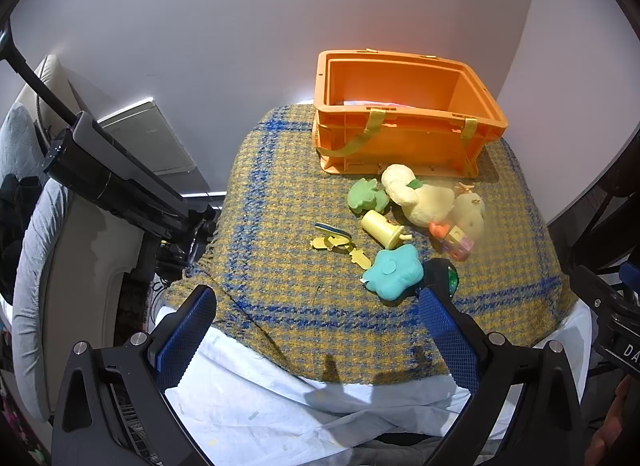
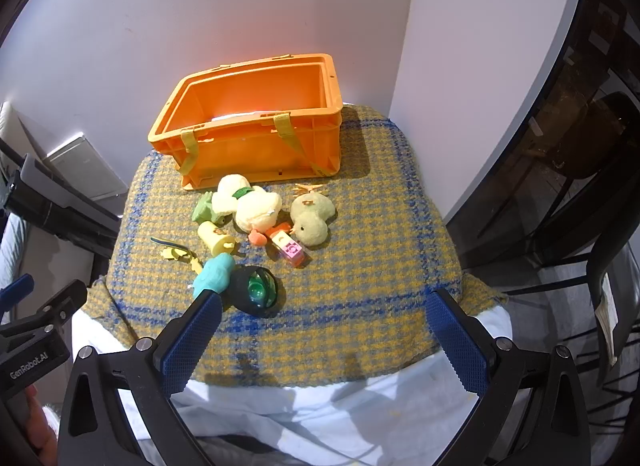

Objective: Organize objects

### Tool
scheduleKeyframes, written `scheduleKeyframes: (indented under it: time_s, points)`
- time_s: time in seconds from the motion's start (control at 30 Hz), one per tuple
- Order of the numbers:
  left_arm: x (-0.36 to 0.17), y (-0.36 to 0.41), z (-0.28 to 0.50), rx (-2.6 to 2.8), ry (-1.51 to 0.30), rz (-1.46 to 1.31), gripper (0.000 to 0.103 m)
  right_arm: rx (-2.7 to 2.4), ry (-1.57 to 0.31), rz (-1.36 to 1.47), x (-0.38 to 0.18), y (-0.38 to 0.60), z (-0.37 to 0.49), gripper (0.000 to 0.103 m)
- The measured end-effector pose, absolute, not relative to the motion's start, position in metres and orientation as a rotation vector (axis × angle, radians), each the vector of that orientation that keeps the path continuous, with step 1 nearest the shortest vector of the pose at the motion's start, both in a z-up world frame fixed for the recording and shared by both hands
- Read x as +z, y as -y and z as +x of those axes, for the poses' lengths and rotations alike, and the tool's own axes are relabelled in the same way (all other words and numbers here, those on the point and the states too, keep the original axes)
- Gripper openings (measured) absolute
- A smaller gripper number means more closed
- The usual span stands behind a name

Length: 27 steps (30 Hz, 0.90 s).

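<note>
An orange crate stands at the back of the checked cloth. In front of it lies a heap of toys: a cream plush duck, a yellow-green plush chick, a green toy, a yellow cup, a teal plush flower, a dark ball with a green core and a pink block. My left gripper is open, held near the cloth's front edge. My right gripper is open too, just short of the ball.
The checked cloth covers a small table over a white sheet. A black bar with a bracket crosses at the left. A dark chair and frame stand at the right. White walls meet behind the crate.
</note>
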<state>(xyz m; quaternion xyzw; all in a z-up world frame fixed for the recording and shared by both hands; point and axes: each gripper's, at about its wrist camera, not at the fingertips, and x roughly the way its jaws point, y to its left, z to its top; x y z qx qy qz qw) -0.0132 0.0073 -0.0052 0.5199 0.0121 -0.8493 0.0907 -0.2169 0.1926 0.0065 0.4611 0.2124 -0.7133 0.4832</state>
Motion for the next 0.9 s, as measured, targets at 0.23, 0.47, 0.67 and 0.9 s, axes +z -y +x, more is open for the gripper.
scheduleKeyframes:
  time_s: [0.23,0.47,0.67,0.9]
  points:
    - [-0.004,-0.010,-0.012,-2.525,-0.025,1.531,0.103,-1.729,-0.519,1.122,0.006,-0.192,-0.217,0.102]
    - [-0.010,-0.006,-0.013,-2.514,-0.017,1.513,0.103,-1.707,-0.530,1.107,0.001,-0.190,-0.214,0.102]
    - [-0.020,0.001,-0.014,-2.513,-0.042,1.512,0.103,-1.652,-0.559,1.097,-0.011,-0.181,-0.208,0.102]
    - [-0.037,0.011,-0.011,-2.528,-0.089,1.519,0.103,-1.630,-0.549,1.069,-0.020,-0.179,-0.197,0.102]
